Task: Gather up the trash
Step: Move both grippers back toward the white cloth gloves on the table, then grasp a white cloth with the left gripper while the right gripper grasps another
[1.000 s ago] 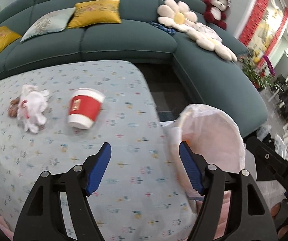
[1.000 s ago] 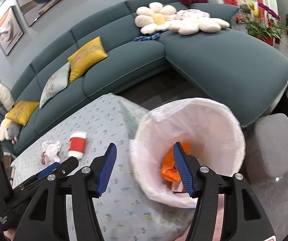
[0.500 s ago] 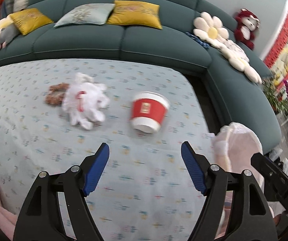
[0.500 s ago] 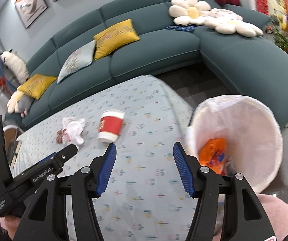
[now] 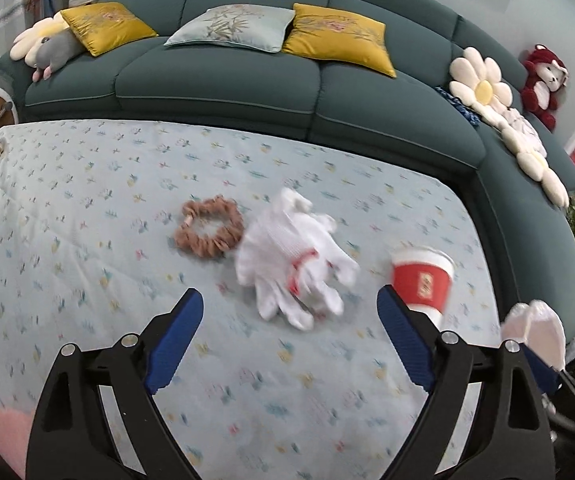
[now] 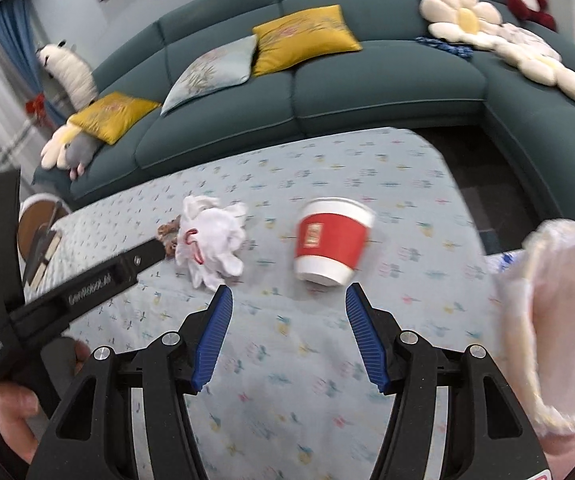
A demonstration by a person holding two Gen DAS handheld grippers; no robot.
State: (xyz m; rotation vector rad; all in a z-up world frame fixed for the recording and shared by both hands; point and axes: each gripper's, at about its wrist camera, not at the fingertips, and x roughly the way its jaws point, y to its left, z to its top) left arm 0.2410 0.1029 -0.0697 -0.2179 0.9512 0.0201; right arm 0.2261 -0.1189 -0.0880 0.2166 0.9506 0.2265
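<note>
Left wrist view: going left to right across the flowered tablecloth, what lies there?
Brown fabric scrunchie → crumpled white knit gloves with red trim → tipped-over red paper cup → white-lined trash bin at the table's right edge.

We see a table [image 5: 67, 208] covered in a pale blue cloth with small flowers. Three things lie on it in a row: a brown scrunchie [image 5: 209, 227], white gloves [image 5: 293, 262] just beside it (whether they touch, we cannot tell), and a red paper cup [image 6: 329, 242] on its side, nearest the right edge.
</note>
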